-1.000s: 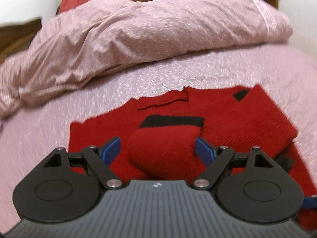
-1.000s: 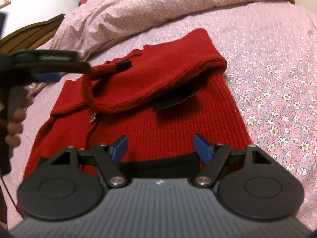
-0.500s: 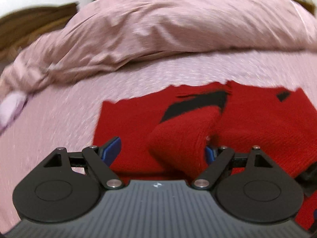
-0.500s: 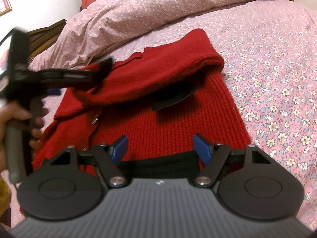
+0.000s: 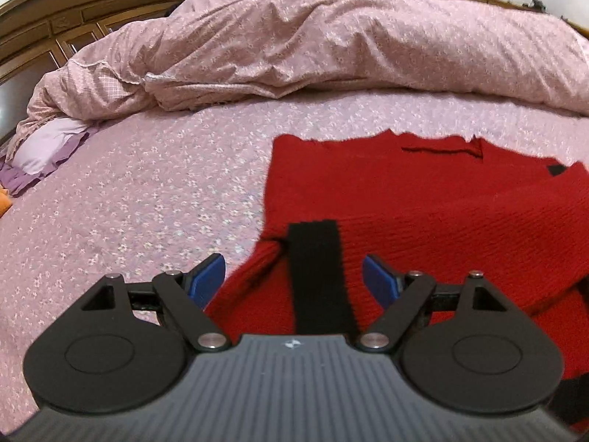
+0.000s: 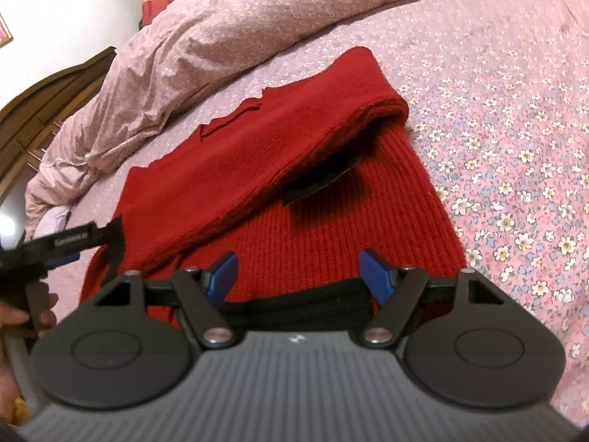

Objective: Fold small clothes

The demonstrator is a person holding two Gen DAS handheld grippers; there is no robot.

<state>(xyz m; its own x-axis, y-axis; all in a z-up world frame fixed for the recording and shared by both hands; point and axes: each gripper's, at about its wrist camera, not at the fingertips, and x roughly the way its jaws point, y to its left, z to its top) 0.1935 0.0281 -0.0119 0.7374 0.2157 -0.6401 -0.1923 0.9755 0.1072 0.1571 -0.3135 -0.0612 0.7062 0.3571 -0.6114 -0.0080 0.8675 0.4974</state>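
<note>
Red sweater on bed | one sleeve folded in, other sleeve pending | left gripper spread around black cuff | right gripper spread, empty

Red sweater: ribbed knit, matt, fuzzy, with black knit cuff and hem band. Bedsheet: thin woven cloth, matt, small flower print. Quilt: soft crumpled cotton-like cloth, matt. Headboard: dark wood, slight sheen. Left gripper: matt black plastic, grey ribbed body, shiny metal pivot pins, smooth blue pads. Right gripper same.
</note>
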